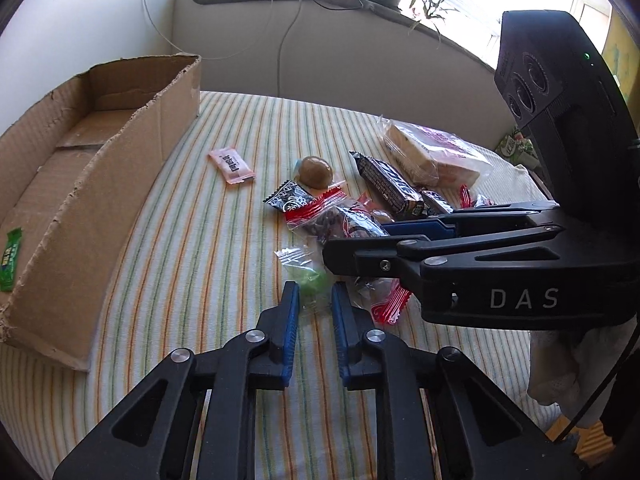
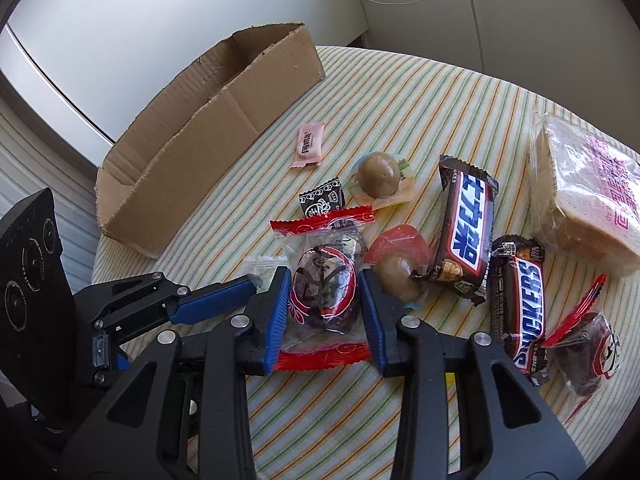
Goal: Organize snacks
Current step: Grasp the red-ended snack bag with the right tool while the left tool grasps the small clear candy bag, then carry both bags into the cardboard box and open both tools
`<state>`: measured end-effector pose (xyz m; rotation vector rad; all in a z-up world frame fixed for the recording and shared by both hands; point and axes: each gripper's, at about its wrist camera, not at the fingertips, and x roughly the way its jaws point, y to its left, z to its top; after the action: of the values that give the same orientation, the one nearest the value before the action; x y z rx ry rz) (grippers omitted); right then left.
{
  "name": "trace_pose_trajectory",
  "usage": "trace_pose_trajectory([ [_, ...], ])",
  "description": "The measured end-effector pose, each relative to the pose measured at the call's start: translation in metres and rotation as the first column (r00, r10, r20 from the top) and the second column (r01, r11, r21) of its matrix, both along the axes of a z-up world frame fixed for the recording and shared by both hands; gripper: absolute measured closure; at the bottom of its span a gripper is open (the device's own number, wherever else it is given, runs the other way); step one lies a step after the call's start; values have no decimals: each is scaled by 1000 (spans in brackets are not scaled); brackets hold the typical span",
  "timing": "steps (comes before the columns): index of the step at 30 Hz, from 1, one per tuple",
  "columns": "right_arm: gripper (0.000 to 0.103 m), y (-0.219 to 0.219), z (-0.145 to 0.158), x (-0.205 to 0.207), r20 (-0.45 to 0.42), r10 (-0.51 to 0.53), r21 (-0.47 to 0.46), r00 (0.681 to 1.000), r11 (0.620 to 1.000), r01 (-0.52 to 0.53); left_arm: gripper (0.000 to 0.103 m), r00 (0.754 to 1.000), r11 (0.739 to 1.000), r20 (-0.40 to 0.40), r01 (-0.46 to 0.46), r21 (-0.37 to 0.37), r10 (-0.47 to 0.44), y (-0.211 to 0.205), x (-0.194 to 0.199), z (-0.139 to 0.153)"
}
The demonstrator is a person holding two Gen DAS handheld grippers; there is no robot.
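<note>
Left gripper [image 1: 314, 300]: sitting at lower centre of its view, blue pads closing on a clear packet with a green sweet [image 1: 310, 286].

Right gripper [image 2: 325, 286]: at lower centre of its view, pads pressing both sides of a red-edged clear snack pack [image 2: 323, 280].

Cardboard box [image 1: 100, 184]: lying open at the frame's left on the striped cloth [image 1: 200, 264], holding a green wrapper [image 1: 10, 254].

Snickers bars [image 2: 466, 236], bread pack [image 2: 580, 192], pink sachet [image 2: 308, 148]: lying loose, upper and right.
</note>
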<state>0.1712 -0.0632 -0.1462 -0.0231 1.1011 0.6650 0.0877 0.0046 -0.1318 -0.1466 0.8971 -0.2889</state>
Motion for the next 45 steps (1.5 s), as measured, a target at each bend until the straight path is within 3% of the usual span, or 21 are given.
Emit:
trace_pose_trajectory([
  [23, 68, -11, 33, -22, 80, -42, 42, 996, 998, 38, 91, 994, 997, 89, -63, -46, 67, 27, -28, 32],
  [34, 68, 18, 65, -21, 162, -5, 55, 987, 998, -4, 91, 973, 988, 169, -151, -39, 155, 69, -35, 60],
  [45, 68, 62, 84, 2, 220, 42, 51, 975, 997, -54, 91, 948, 969, 204, -244, -32, 245, 112, -29, 70],
])
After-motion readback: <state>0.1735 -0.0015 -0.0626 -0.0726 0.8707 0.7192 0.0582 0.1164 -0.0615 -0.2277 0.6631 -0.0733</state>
